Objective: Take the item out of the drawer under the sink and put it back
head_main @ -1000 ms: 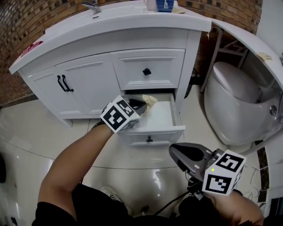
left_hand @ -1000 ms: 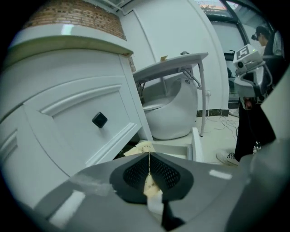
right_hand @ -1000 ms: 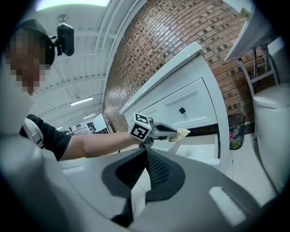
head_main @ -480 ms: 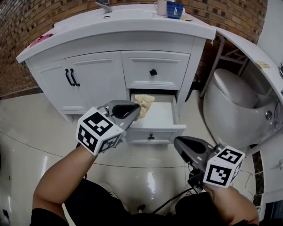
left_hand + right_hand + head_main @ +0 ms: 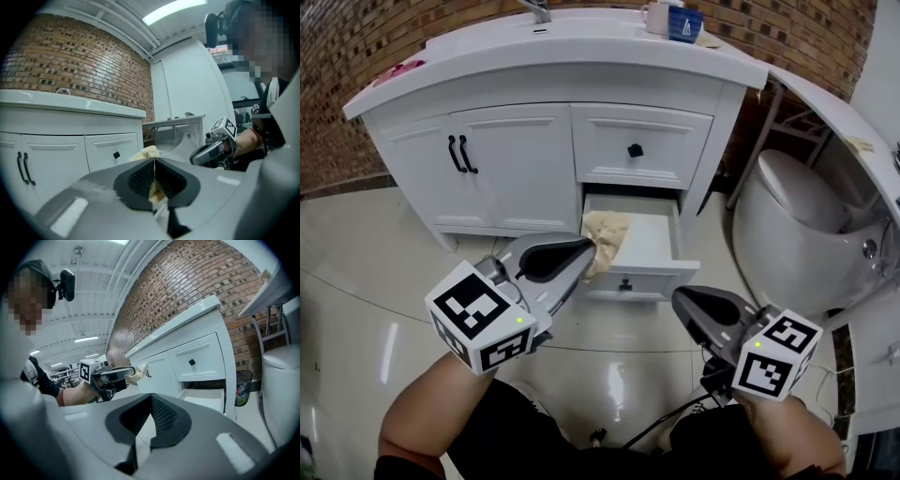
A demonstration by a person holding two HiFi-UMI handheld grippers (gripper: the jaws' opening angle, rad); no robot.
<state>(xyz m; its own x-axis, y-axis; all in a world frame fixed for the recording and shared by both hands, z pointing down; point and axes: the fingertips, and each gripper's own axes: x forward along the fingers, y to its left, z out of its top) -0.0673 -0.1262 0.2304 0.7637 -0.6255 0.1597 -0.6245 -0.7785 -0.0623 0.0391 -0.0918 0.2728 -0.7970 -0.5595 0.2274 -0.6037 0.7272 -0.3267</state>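
The bottom drawer (image 5: 654,246) of the white sink cabinet (image 5: 516,103) stands pulled out. My left gripper (image 5: 581,255) hangs in front of it, shut on a crumpled beige cloth (image 5: 606,232) that sticks out past its tips. In the left gripper view the cloth (image 5: 148,152) is pinched between the closed pads of the left gripper (image 5: 153,161). The right gripper view shows the left gripper (image 5: 118,373) carrying the cloth (image 5: 138,371) in the air, left of the open drawer (image 5: 206,399). My right gripper (image 5: 682,306) is shut and empty, low to the drawer's right, as in its own view (image 5: 151,397).
A white toilet (image 5: 797,225) stands right of the cabinet, under a curved white shelf (image 5: 834,98). Cups (image 5: 684,23) sit on the counter by the tap (image 5: 536,9). The upper drawer (image 5: 637,148) and double doors (image 5: 459,159) are closed. A bin (image 5: 243,386) stands beside the cabinet. The floor is glossy tile.
My left gripper has drawn back from the drawer toward me, bringing the beige cloth out with it. The right gripper has barely moved.
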